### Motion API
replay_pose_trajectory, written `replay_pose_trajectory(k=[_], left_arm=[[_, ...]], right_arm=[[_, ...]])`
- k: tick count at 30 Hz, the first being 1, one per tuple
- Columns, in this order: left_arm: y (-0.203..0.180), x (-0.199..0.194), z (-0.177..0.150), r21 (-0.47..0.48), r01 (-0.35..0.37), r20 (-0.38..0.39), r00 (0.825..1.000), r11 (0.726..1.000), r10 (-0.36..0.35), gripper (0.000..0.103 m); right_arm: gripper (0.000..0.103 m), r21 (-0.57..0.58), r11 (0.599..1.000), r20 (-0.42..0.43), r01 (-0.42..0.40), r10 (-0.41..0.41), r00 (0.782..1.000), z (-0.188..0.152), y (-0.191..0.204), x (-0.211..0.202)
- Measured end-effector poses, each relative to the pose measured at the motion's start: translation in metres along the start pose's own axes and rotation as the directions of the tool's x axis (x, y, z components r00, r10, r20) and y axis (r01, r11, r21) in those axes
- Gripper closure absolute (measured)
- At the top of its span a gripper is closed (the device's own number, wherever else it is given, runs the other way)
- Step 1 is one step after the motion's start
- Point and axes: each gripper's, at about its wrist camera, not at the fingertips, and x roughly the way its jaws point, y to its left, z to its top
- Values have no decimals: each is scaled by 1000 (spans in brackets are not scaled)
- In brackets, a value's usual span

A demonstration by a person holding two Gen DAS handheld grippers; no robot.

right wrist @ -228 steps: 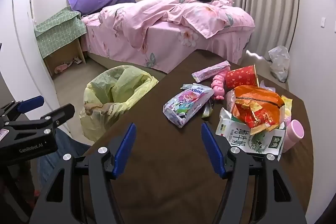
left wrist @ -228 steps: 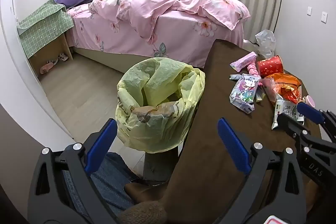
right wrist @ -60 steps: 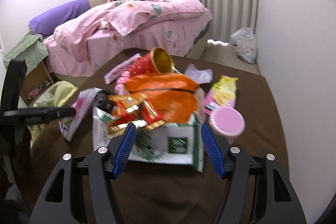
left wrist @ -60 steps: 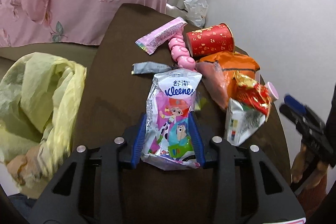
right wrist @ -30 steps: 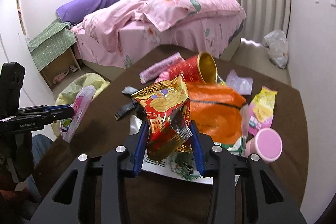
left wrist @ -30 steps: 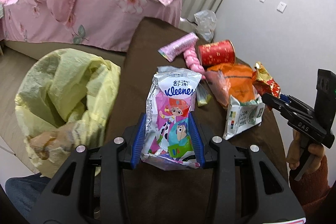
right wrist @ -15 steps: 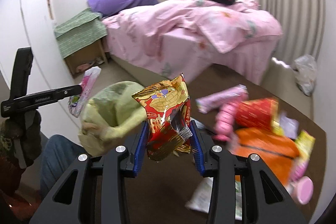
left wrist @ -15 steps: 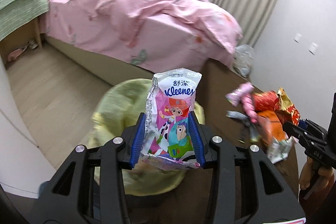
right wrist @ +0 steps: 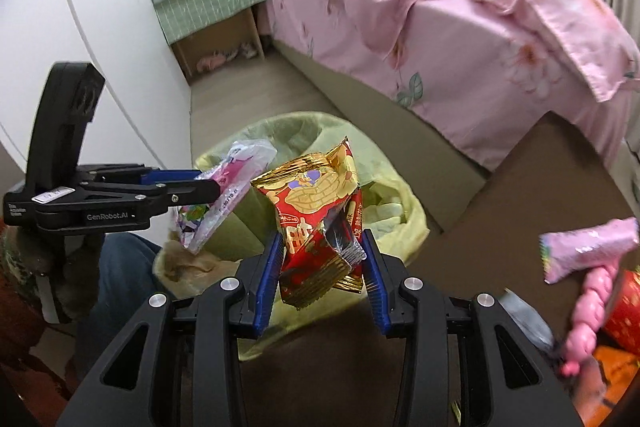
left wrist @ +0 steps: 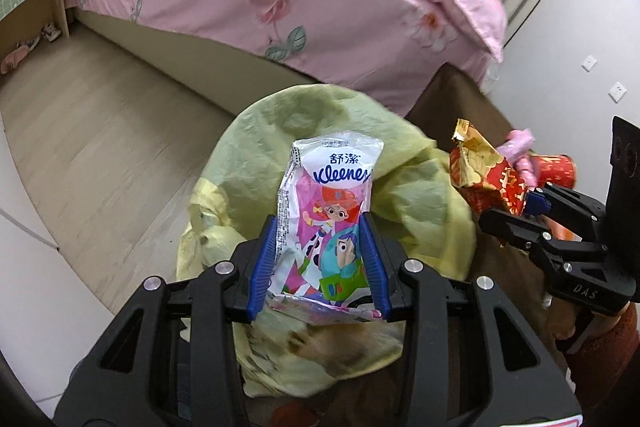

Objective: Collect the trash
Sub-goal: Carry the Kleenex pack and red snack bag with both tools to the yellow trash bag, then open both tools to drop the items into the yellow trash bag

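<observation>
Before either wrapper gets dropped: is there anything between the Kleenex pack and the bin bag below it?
Nothing. In the left wrist view the Kleenex pack hangs in the left gripper directly over the yellow bin bag.

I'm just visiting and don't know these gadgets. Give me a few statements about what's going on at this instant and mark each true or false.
1. The left tool grips a Kleenex packet. True.
2. The right tool is empty. False: it is shut on a red and gold snack bag.
3. The bin has a yellow-green liner. True.
4. Both pieces of trash already lie inside the bin. False: both are held in the air over it, not yet dropped.
5. A bed with pink bedding stands behind the bin. True.
6. The table is white. False: it is dark brown.
</observation>
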Motion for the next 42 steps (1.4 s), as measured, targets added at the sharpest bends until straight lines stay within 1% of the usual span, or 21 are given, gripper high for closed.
replay_pose_trajectory(k=[4,7,11,13,14,16,17,18,19,23,26,30,32,34,35,37,40,42], left_arm=[[9,1,-2,-7,1,11,1000,1000,-1,65],[13,0,-3,-18,8,21,1000,1000,-7,65],[20,0,-3,-43,26,35,999,999,-25,61],[25,-1,-4,-64,48,38,998,997,-45,55],[27,-3,-4,-76,62,41,997,995,-59,52],[29,-7,-4,-96,80,47,996,992,-76,49],[30,-10,-5,-100,84,54,995,991,-79,46],[30,-13,-4,-101,85,60,995,991,-79,43],[30,-16,-4,-102,82,69,995,991,-76,42],[30,-28,-3,-116,74,109,992,990,-61,42],[31,-37,-1,-132,57,145,989,990,-37,42],[27,-52,-1,-129,30,192,981,991,-5,42],[23,-59,-1,-123,26,214,977,992,1,42],[18,-66,-1,-112,22,233,972,993,4,42],[16,-68,-1,-109,21,239,971,994,5,42],[14,-71,1,-108,23,245,969,994,5,42],[10,-77,0,-106,22,249,969,994,5,41],[8,-81,-2,-101,17,252,968,995,9,41]], right_arm=[[66,15,1000,-22,3,-3,1000,3,-4,17],[66,20,1000,-30,-10,11,1000,7,-2,27],[65,11,1000,-28,-23,23,999,9,2,34],[63,16,1000,-35,-17,18,999,9,2,38],[58,25,1000,-38,-18,19,999,8,1,39],[55,34,999,-24,-39,40,999,7,0,38],[53,32,998,-22,-47,48,999,7,0,38],[52,28,998,-25,-50,51,998,6,1,37],[50,24,999,-26,-49,49,998,6,2,36],[50,31,998,-3,-51,51,999,5,2,29],[50,40,998,17,-38,37,999,4,0,19],[49,36,999,77,-2,-1,997,3,-3,-4],[42,50,999,121,-8,2,993,2,-6,-19],[42,65,997,150,-31,21,988,3,-9,-28],[42,71,996,160,-46,34,987,4,-10,-30],[42,67,996,161,-51,39,986,8,-8,-30],[42,35,999,160,-7,2,987,13,-1,-28],[42,39,999,173,-9,2,985,13,0,-32]])
